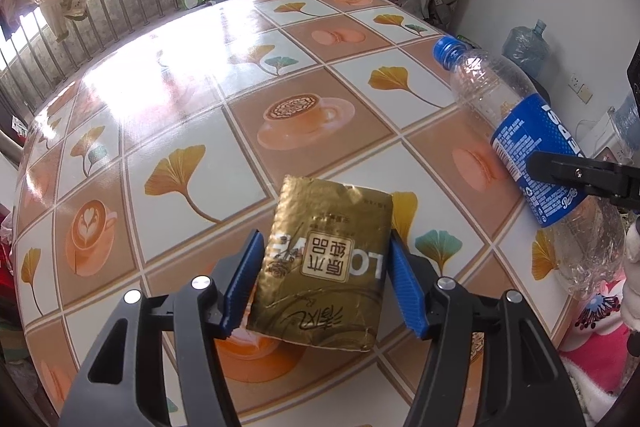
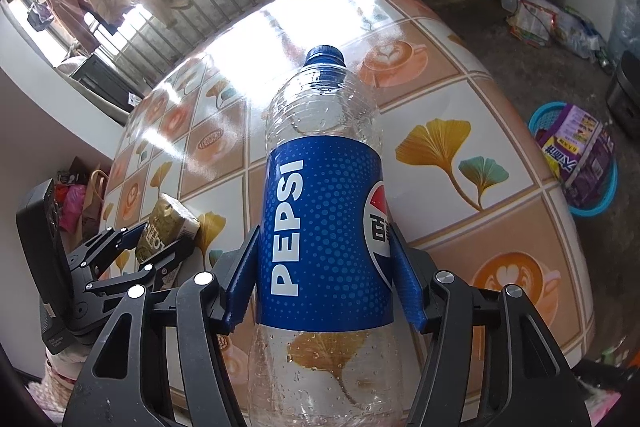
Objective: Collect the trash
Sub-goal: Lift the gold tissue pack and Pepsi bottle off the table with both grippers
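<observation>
Gold tissue pack (image 1: 324, 267) clamped in left gripper (image 1: 320, 279); empty Pepsi bottle (image 2: 324, 227) clamped in right gripper (image 2: 324, 271). Both lifted; blue basket (image 2: 576, 163) on the right floor awaits.

The right gripper (image 2: 322, 279) clamped a clear plastic blue-labelled Pepsi bottle (image 2: 320, 227) above the glossy tiled-pattern table (image 2: 440, 99); a blue plastic basket (image 2: 592, 203) sat beyond.

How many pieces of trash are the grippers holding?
2. A gold packet sits between the left gripper's blue pads, and an empty bottle sits between the right gripper's pads. More trash may lie out of view.
</observation>
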`<state>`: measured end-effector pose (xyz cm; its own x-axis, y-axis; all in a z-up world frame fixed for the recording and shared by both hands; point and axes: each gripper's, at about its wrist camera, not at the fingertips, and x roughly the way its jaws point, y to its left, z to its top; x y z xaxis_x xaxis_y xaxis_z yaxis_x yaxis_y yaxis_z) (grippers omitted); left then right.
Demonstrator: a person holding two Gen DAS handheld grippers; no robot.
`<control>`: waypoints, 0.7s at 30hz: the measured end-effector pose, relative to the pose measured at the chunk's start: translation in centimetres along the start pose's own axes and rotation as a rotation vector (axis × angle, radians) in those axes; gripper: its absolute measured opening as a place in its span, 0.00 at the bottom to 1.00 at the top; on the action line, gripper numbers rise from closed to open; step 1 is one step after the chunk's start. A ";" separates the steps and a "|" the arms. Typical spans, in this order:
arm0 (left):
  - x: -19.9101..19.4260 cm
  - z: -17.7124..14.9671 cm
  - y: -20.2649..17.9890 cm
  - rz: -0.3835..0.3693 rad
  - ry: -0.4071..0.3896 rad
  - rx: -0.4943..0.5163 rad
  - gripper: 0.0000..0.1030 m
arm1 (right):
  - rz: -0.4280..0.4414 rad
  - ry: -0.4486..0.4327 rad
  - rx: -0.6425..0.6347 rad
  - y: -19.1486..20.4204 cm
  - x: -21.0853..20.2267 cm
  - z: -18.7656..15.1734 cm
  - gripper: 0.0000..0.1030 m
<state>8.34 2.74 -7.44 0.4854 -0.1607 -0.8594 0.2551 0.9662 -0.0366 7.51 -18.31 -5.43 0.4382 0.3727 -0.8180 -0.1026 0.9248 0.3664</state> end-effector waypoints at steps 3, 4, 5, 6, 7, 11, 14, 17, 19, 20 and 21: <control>0.0 -0.1 -0.1 0.008 0.003 0.008 0.58 | -0.003 0.001 -0.002 0.1 0.0 -0.1 0.55; 0.0 -0.1 -0.2 0.012 0.004 0.014 0.58 | -0.003 0.001 -0.001 0.1 -0.1 -0.1 0.55; 0.0 -0.1 -0.3 0.017 0.004 0.021 0.58 | -0.003 0.001 -0.001 0.1 -0.1 -0.1 0.55; 0.0 -0.2 -0.3 0.022 0.003 0.026 0.58 | -0.003 0.001 -0.002 0.1 -0.1 -0.1 0.55; 0.0 -0.2 -0.4 0.025 0.002 0.031 0.58 | -0.002 0.000 -0.004 0.2 -0.1 -0.1 0.56; 0.0 -0.2 -0.4 0.028 -0.003 0.034 0.56 | -0.002 -0.001 -0.007 0.3 0.0 -0.1 0.56; 0.0 -0.1 -0.3 0.028 -0.005 0.033 0.53 | 0.000 -0.004 -0.007 0.4 0.0 -0.1 0.55; 0.0 -0.1 -0.3 0.027 -0.008 0.033 0.53 | 0.002 -0.005 -0.005 0.3 0.0 -0.1 0.55; 0.0 -0.2 -0.2 0.026 -0.009 0.032 0.52 | 0.003 -0.007 -0.001 0.3 -0.1 -0.1 0.55; -0.1 -0.1 -0.2 0.025 -0.010 0.030 0.52 | 0.005 -0.007 0.000 0.3 -0.1 -0.1 0.55; -0.1 -0.2 -0.2 0.025 -0.010 0.029 0.52 | 0.007 -0.008 0.001 0.3 -0.1 -0.1 0.54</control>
<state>8.12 2.60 -7.47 0.5000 -0.1382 -0.8550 0.2670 0.9637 0.0003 7.32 -18.10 -5.27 0.4445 0.3788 -0.8118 -0.1046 0.9219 0.3730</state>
